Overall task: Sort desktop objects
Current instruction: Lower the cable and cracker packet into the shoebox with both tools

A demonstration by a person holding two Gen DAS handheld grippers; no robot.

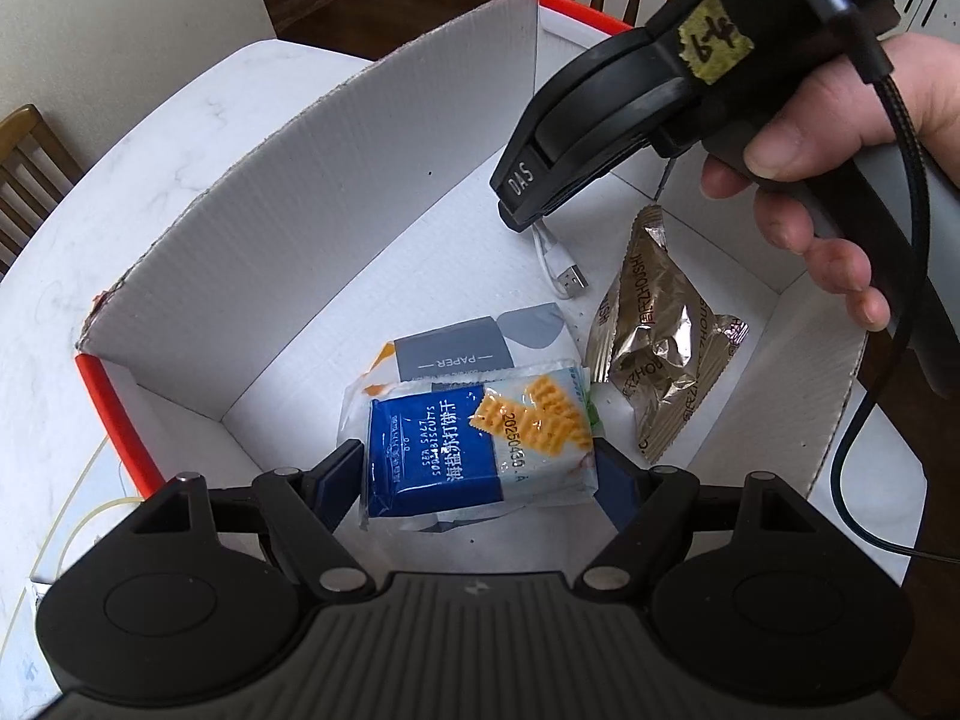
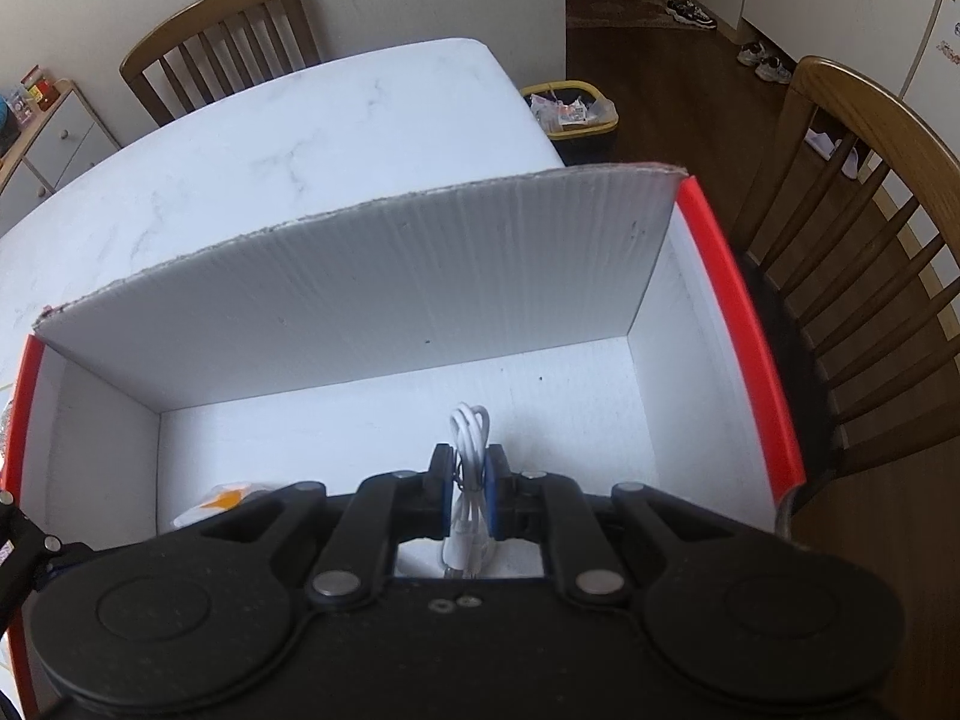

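- wooden chair stands behind the white marble table, against a pale wall.
- left gripper, jaws clamped on a biscuit packet, inside the white box.
- right gripper, jaws pinched on a coiled white cable, over the box floor.
- another chair on dark wood flooring.

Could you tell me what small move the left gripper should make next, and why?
Probably open its fingers and let go. The left gripper holds the biscuit packet inside the box, low over the tissue pack on its floor, so it would settle among the items there. The right gripper is shut on the white cable.
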